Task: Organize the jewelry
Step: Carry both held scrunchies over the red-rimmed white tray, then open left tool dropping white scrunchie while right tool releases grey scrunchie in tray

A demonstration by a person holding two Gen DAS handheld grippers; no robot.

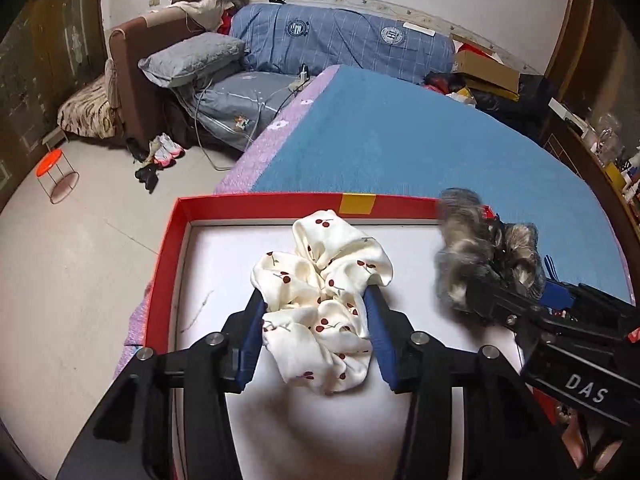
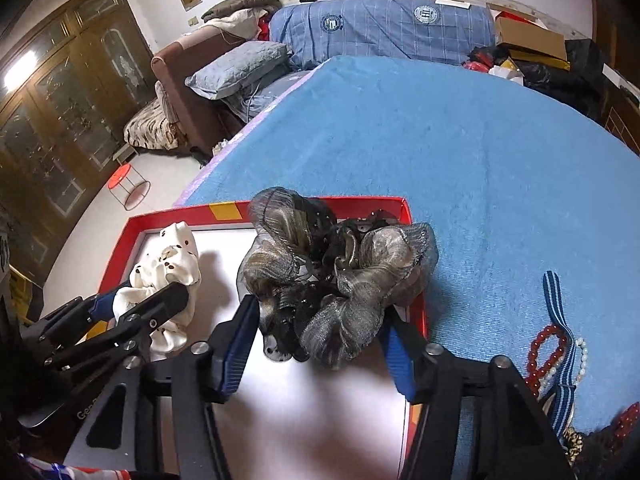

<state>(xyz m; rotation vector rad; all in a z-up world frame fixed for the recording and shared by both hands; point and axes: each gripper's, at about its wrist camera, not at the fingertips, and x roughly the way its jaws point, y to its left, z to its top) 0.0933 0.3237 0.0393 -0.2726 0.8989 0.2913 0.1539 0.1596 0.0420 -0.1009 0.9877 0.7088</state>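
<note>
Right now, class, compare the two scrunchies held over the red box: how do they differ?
The cream scrunchie is opaque satin printed with red cherries; the grey scrunchie is sheer, shimmery mesh with black parts. The left gripper holds the cream one; the right gripper holds the grey one. Both are gathered fabric loops over the red box.

Brown sofa, pale floor, perhaps glass-fronted wooden cabinet
</note>
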